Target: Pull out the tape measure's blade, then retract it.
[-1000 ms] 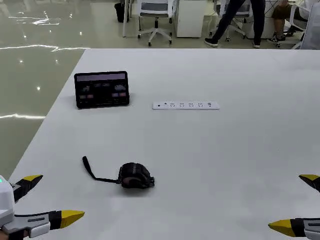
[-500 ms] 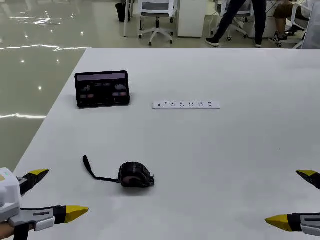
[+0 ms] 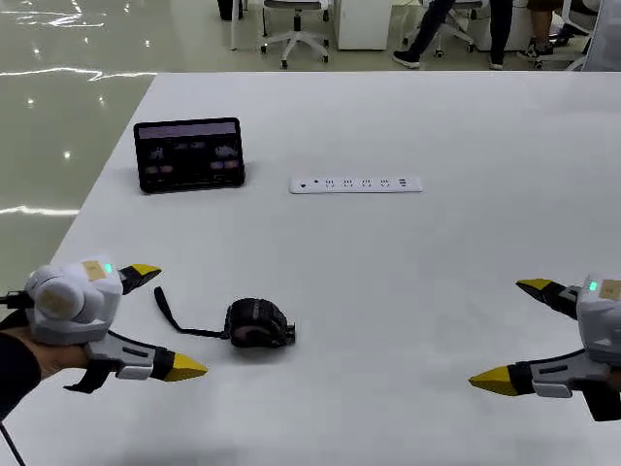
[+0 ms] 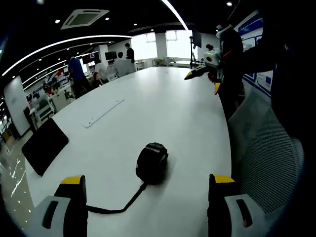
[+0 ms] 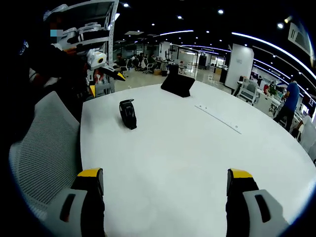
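So: a big white worktable (image 3: 437, 252) carries everything. A black slab tablet (image 3: 188, 155) stands propped at 10 o'clock in head view, w/ a long white power strip (image 3: 356, 183) near 12. Left gripper (image 3: 170, 319) sits at 8 o'clock, right gripper (image 3: 505, 333) at 4, both w/ yellow-tipped jaws wide apart, holding nothing. The small black rounded tape measure (image 3: 258, 323) lies on the table at 7 o'clock, just beside the left gripper and well apart from the right. Its thin black wrist strap (image 3: 204, 335) trails toward the left jaws. Risk, imo: left pinches strap instead of case, so body slides or tips when right tugs the blade. Blade hook is too small to make out, so easy to miss.
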`<state>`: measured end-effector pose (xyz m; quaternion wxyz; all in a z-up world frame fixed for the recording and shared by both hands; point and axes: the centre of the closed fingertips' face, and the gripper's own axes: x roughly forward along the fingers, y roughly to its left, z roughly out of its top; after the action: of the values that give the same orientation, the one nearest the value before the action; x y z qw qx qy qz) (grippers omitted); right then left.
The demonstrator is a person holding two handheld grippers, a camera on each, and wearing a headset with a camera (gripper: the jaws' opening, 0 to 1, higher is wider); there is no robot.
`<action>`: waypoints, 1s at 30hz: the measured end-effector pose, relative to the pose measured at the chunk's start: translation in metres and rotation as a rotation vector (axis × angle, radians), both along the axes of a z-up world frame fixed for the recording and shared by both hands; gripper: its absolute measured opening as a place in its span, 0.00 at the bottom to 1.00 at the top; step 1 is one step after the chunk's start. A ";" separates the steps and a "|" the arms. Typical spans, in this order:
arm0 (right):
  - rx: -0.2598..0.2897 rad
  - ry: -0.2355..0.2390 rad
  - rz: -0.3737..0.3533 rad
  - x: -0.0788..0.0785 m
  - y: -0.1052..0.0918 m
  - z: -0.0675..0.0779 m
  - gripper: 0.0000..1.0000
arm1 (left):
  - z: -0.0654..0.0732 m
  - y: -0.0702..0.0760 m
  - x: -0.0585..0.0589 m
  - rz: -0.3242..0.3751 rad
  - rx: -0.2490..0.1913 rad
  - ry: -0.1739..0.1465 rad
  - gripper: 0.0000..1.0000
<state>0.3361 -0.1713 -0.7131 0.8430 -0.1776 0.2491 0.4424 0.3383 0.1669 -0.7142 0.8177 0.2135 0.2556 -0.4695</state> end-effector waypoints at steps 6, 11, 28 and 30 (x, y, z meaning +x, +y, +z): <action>-0.011 -0.009 0.059 0.015 0.024 -0.005 1.00 | -0.005 -0.017 0.018 -0.119 0.084 0.010 0.98; -0.017 -0.004 0.095 0.026 0.040 -0.010 1.00 | -0.009 -0.027 0.031 -0.187 0.143 0.006 0.94; -0.039 0.008 0.265 0.044 0.113 -0.027 0.99 | -0.044 -0.058 0.037 -0.352 0.295 0.054 0.67; -0.042 0.012 0.287 0.045 0.123 -0.030 0.98 | -0.051 -0.061 0.035 -0.364 0.308 0.061 0.64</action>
<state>0.3811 -0.0486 -0.7434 0.7656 -0.2262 0.2356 0.5542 0.3731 0.1062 -0.7656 0.6694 0.3638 0.3063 -0.5708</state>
